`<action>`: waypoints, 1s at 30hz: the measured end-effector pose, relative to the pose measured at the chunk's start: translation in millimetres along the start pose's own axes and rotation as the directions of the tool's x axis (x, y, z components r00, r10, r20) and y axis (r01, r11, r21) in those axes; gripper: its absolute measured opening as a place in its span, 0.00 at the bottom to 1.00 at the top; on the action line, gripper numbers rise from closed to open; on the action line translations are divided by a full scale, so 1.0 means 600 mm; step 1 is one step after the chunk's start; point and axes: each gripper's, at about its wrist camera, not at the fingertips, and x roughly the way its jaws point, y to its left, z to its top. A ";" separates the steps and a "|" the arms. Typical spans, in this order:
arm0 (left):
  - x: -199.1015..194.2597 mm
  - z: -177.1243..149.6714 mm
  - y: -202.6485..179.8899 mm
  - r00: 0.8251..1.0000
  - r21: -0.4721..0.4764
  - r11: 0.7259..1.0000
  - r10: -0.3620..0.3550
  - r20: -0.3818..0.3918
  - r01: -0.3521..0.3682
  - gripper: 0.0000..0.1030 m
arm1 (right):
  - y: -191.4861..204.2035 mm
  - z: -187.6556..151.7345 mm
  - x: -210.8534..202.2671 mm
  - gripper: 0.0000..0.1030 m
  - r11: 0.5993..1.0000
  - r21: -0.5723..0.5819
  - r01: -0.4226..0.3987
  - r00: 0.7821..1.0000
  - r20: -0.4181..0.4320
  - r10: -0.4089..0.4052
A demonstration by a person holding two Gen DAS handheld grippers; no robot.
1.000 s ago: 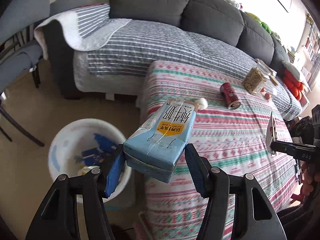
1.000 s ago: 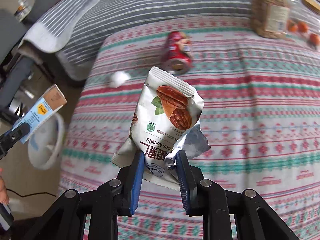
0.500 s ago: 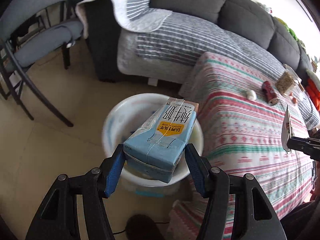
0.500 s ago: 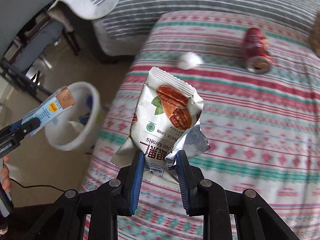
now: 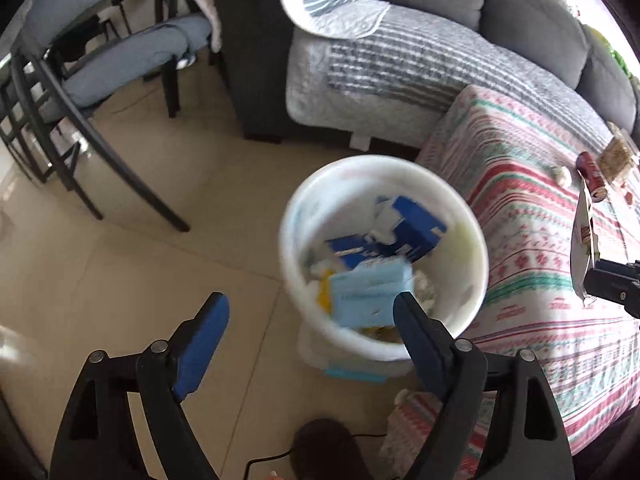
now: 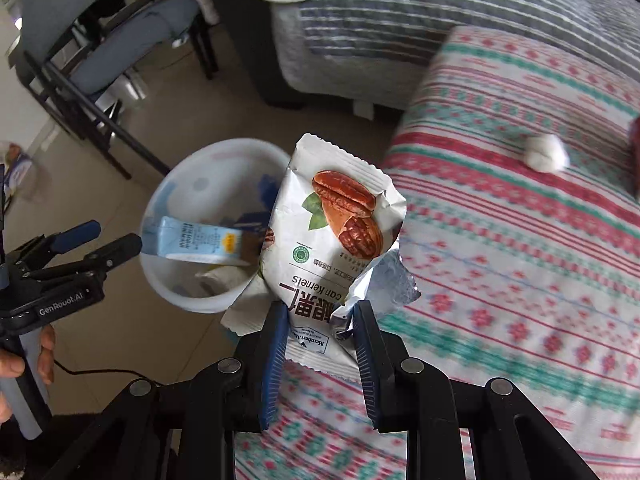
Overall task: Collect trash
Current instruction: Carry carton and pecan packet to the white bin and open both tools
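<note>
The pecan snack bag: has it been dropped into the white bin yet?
No. The pecan snack bag is clamped by its lower edge in the right hand-held gripper, beside the white bin and not in it.

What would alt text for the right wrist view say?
The right gripper pinches a pecan snack packet beside a white bin, where a blue carton drops from the opening left gripper.

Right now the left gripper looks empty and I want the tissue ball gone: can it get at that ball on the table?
Probably not yet: the tissue ball lies far across the table, while the left gripper, jaws opening, hangs over the bin.
</note>
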 end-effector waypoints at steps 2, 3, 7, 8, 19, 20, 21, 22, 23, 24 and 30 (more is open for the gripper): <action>-0.001 -0.003 0.012 1.000 -0.008 1.000 0.009 -0.007 -0.009 0.84 | 0.011 0.006 0.014 0.29 1.000 -0.012 -0.004 1.000 -0.004 0.004; -0.001 -0.003 0.017 1.000 -0.014 1.000 0.008 -0.009 -0.008 0.85 | 0.016 0.009 0.022 0.30 1.000 -0.017 -0.008 1.000 -0.006 0.008; -0.005 -0.005 0.036 1.000 -0.042 0.999 0.000 -0.022 0.000 0.85 | 0.036 0.020 0.055 0.30 0.999 -0.028 -0.017 1.000 -0.020 0.016; -0.006 -0.005 0.041 1.000 -0.048 0.999 -0.003 -0.023 0.001 0.85 | 0.040 0.022 0.063 0.30 0.999 -0.029 -0.020 1.000 -0.023 0.019; -0.006 -0.004 0.061 0.999 -0.073 0.997 -0.001 -0.040 -0.002 0.85 | 0.075 0.053 0.119 0.35 0.996 -0.051 -0.077 0.997 -0.005 0.077; -0.006 -0.004 0.062 0.999 -0.074 0.997 0.000 -0.040 -0.003 0.85 | 0.077 0.055 0.122 0.36 0.995 -0.051 -0.088 0.996 -0.002 0.088; -0.006 -0.003 0.062 0.999 -0.074 0.997 0.001 -0.040 -0.004 0.85 | 0.078 0.057 0.124 0.38 0.993 -0.050 -0.106 0.994 0.003 0.107; -0.007 -0.003 0.062 0.999 -0.075 0.997 0.001 -0.039 -0.004 0.85 | 0.077 0.059 0.127 0.52 0.990 -0.043 -0.133 0.991 0.007 0.134; -0.007 -0.002 0.062 0.999 -0.075 0.997 0.001 -0.038 -0.004 0.85 | 0.076 0.060 0.127 0.59 0.989 -0.035 -0.140 0.990 0.010 0.141; -0.008 -0.001 0.061 0.999 -0.075 0.997 0.000 -0.038 -0.002 0.85 | 0.074 0.060 0.127 0.63 0.989 -0.025 -0.143 0.990 0.017 0.143; -0.018 0.004 0.045 0.999 -0.065 0.998 -0.009 -0.031 0.007 0.85 | 0.063 0.059 0.105 0.63 0.993 -0.019 -0.114 0.993 0.030 0.114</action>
